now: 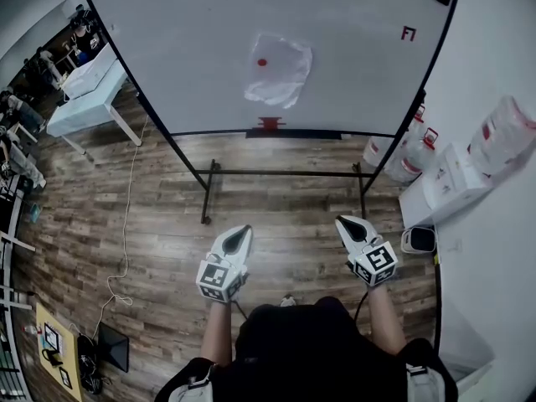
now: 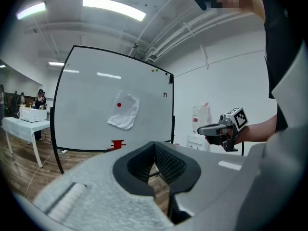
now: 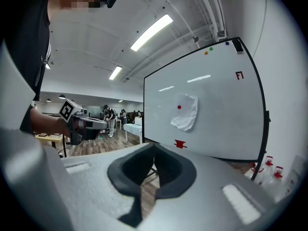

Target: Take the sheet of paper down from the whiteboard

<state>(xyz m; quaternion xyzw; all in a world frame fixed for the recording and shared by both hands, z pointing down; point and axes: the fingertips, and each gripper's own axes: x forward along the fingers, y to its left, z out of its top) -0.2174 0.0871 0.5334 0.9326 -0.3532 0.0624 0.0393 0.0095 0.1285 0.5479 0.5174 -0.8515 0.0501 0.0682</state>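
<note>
A crumpled white sheet of paper hangs on the whiteboard, pinned by a red magnet. It also shows in the left gripper view as the paper and in the right gripper view as the paper. Both grippers are held level, well short of the board, over the wooden floor. My left gripper is shut and empty, its pads meeting at the tip. My right gripper is likewise shut with nothing in it.
A red object sits on the board's bottom rail. The black stand's feet reach toward me. White boxes and bags line the right wall. At the left stands a white table, with a cable on the floor.
</note>
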